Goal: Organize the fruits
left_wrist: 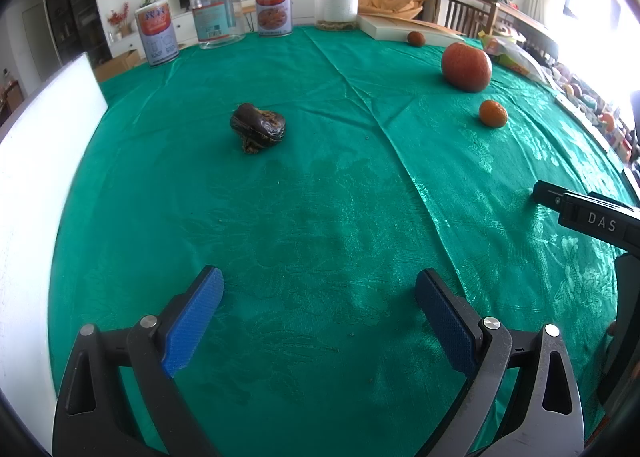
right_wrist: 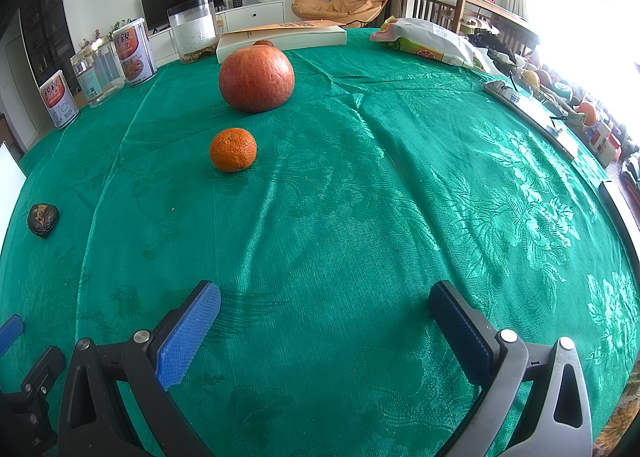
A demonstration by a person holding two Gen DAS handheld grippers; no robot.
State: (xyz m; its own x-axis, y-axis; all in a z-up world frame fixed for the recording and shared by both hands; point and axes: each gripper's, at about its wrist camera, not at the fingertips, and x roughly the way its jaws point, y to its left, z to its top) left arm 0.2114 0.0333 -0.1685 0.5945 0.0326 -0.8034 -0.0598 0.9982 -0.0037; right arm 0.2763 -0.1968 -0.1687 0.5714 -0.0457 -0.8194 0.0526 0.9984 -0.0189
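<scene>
While both sit spread w/ nothing held, left claw (left_wrist: 318, 321), right claw (right_wrist: 324, 329), mandarin (right_wrist: 233, 149) beside big orange fruit (right_wrist: 256, 78).

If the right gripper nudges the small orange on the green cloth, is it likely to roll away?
Probably yes. The small orange looks round and sits free on the tablecloth, touching nothing, so a sideways push may send it rolling. The cloth's creases might slow it a little. Its skin looks dimpled, so the ribbed pads of the open right gripper should hold it fairly well.
</scene>
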